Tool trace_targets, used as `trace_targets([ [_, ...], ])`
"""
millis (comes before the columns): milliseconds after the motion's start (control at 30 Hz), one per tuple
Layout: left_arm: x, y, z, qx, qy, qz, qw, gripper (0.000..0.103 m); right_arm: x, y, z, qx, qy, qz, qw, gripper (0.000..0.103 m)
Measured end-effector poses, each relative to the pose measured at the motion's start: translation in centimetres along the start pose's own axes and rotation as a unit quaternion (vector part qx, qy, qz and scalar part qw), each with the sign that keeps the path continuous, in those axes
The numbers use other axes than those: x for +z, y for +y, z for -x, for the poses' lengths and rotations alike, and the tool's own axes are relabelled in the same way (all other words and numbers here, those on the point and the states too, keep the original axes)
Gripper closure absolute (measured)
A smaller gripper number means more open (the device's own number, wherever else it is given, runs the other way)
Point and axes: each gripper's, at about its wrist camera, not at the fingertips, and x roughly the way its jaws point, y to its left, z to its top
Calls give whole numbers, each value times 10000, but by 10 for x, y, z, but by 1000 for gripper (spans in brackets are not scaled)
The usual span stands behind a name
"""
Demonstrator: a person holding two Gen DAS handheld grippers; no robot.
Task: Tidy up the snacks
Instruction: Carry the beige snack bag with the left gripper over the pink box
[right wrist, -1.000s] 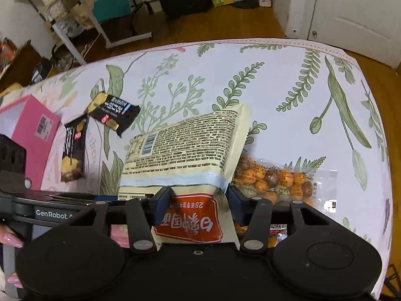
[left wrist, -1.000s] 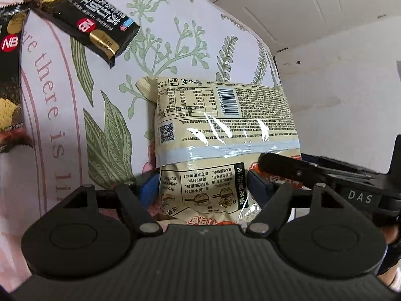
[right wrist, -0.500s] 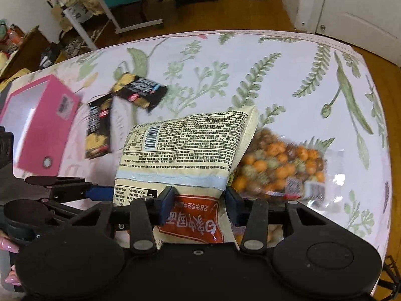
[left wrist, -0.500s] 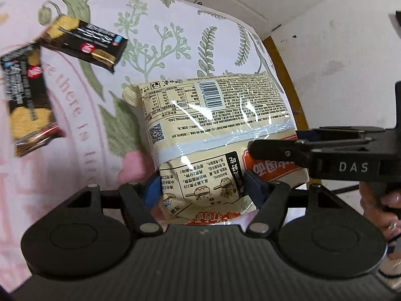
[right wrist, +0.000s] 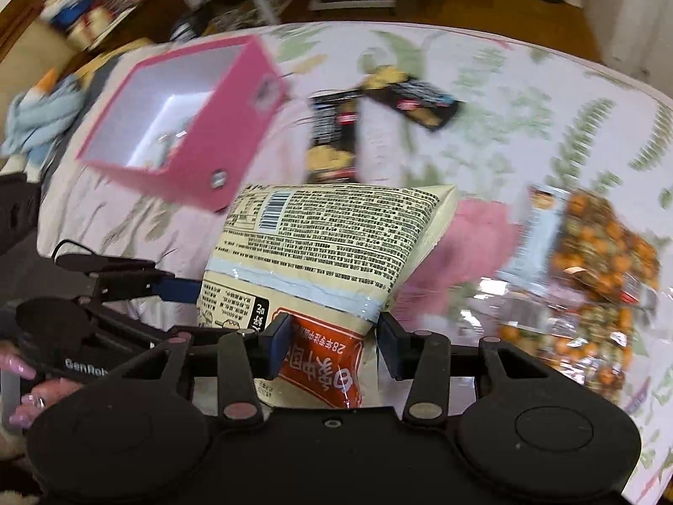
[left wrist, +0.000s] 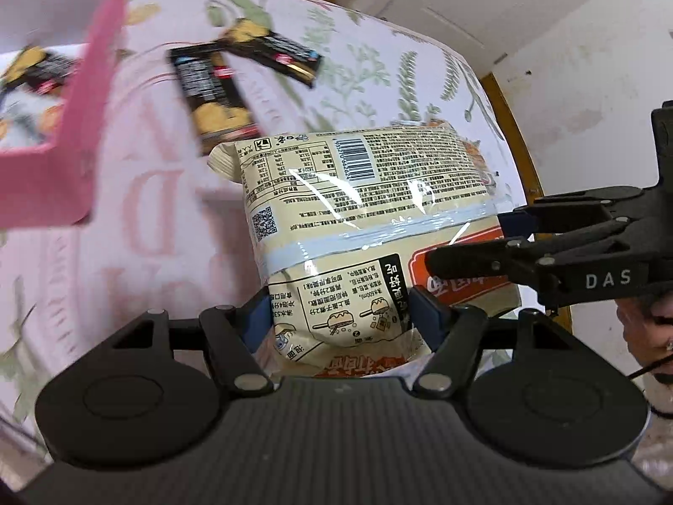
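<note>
Right up close, the left gripper point(left wrist: 340, 315) was clenched on the near end of the cream noodle multipack point(left wrist: 361, 206), blue pads pressing both sides of the wrapper after its jaws had just been closing a little on it. Alongside it, the right gripper point(right wrist: 332, 341) was clamped on the orange-labelled end of the same pack point(right wrist: 332, 244), so the bag hung between the two tools, raised off the cloth, barcode side up and tilted. Each tool showed in the other's camera, and a hand point(right wrist: 29, 391) with pale painted nails gripped the left handle. Just beyond the pack, on the floral tablecloth point(left wrist: 139, 227), lay a clear bag of orange coated nuts point(right wrist: 597, 269), off to the right gripper's side. Further out, two dark biscuit packets point(left wrist: 214, 92) lay touching at an angle. Beside them stood the open pink box point(right wrist: 202, 118), white inside, with another dark packet point(left wrist: 38, 71) lying in it.
</note>
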Motion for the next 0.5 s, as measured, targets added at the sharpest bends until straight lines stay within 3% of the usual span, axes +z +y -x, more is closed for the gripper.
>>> trace_targets([
  [300,-18,37,66,260,-254,166,9992,35,16,65,-1,362,-9,642,9973,54],
  [500,-9,52,114,539,-582,-130,9968,35,42,100,11,578,-323,921,9935,56],
])
